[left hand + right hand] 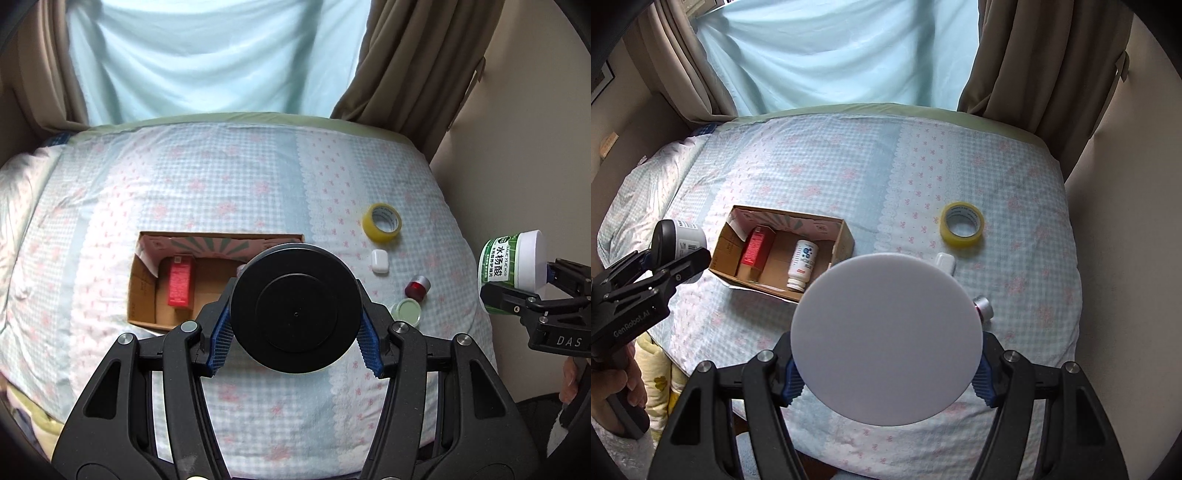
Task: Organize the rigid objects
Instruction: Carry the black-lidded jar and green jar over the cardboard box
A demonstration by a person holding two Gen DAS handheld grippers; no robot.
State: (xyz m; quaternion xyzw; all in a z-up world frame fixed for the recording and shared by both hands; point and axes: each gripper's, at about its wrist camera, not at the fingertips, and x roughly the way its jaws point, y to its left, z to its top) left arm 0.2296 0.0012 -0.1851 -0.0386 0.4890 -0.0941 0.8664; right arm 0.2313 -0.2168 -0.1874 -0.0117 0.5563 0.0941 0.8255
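Observation:
My left gripper is shut on a black-lidded jar, held above the bed just right of a cardboard box; it also shows in the right wrist view. The box holds a red carton and a white bottle. My right gripper is shut on a white-lidded green tub, whose green label shows in the left wrist view. On the bed lie a yellow tape roll, a white earbud case, a red-and-silver cap and a green-lidded jar.
The bed has a checked blue and pink cover and fills both views. Brown curtains and a pale blue drape hang behind it. A wall runs along the right side. A yellow quilt lies at the lower left.

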